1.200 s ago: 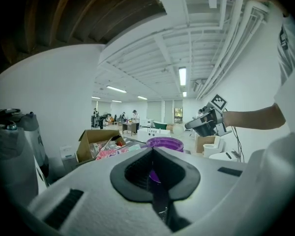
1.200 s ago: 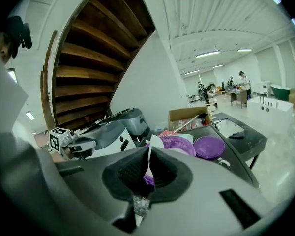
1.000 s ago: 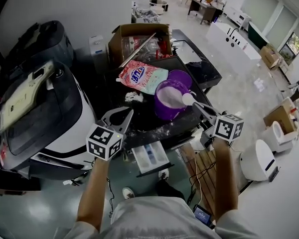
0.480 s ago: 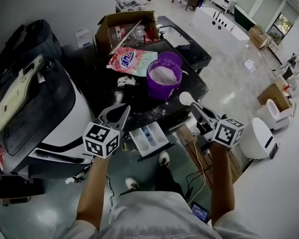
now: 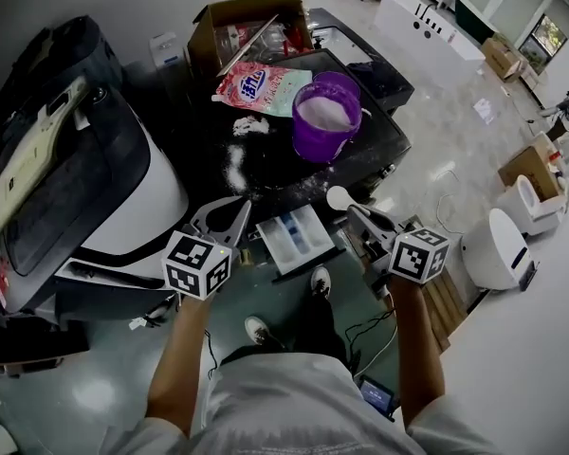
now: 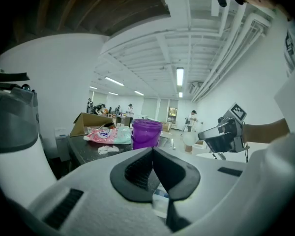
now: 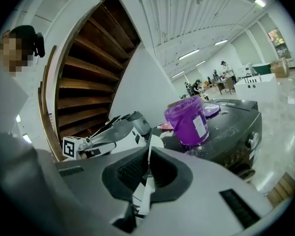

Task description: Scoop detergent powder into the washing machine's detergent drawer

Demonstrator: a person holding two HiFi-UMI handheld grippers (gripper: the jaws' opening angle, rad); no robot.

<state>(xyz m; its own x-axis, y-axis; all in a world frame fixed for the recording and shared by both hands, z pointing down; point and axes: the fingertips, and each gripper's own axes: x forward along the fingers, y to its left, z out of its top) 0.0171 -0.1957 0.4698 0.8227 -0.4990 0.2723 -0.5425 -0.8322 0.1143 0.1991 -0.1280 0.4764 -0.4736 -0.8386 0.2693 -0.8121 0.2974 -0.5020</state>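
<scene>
The open detergent drawer sticks out of the black-topped washing machine. On the machine's top stands a purple bucket filled with white powder, with a pink detergent bag behind it. My right gripper is shut on the handle of a white scoop, whose bowl hangs just right of the drawer. Whether it holds powder is not visible. My left gripper is shut and empty, just left of the drawer.
Spilled powder streaks the machine's top. A cardboard box stands behind the bag. A large white and black appliance fills the left side. A white round unit and a wooden pallet are on the floor at right.
My right gripper has carried the scoop from over the purple bucket down and toward me, to beside the drawer. The left gripper has stayed by the drawer's left side.
</scene>
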